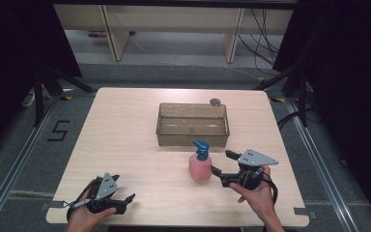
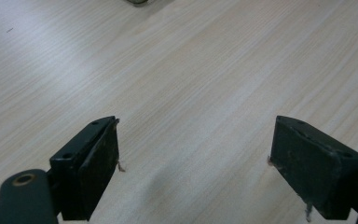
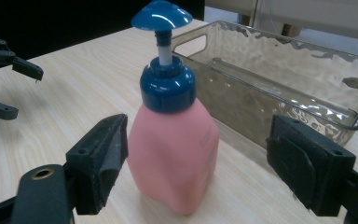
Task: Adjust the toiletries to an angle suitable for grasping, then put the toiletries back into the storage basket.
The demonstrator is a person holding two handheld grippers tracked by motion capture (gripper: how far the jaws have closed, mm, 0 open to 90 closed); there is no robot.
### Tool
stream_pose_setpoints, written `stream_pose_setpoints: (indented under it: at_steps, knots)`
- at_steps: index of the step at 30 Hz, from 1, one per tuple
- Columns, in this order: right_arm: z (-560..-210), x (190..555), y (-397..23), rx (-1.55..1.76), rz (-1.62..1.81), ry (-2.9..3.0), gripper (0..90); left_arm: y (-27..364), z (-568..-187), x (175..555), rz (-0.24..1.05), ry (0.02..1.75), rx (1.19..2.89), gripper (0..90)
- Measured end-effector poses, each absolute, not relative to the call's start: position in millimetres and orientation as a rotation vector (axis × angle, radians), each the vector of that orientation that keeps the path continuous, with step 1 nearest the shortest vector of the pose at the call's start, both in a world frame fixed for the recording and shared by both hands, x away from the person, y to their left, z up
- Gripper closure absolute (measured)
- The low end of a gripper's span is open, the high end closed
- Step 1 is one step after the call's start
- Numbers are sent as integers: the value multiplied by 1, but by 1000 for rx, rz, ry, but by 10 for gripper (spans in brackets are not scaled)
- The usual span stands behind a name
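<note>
Person's right claw is hovering spread around a pink pump bottle standing before the clear bin mid-desk; left claw is resting spread near the front-left corner. An off-centre squeeze could be tipping the bottle.

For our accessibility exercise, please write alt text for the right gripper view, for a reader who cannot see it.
A pink pump bottle with a blue pump top stands upright on a light wooden table, between the open black jaws of the right gripper. Behind it sits an empty clear plastic bin.
</note>
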State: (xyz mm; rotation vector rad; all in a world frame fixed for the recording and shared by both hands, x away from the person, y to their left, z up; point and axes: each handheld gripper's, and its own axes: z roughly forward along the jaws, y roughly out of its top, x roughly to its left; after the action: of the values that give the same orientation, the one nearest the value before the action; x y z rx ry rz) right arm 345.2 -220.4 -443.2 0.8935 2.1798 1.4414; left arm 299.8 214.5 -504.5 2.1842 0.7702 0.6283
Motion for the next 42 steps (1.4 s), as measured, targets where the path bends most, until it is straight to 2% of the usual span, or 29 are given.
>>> stream_pose_setpoints:
  at_steps: [21,36,42]
  knots:
    - [-444,362,-197,879,1482,2197,219,213,-505,298,613,776,2166,149]
    - [-447,373,-187,871,1551,2218,278,213,-505,297,607,779,2142,149]
    - [-449,376,-182,883,1552,2203,334,213,-504,296,606,781,2157,150]
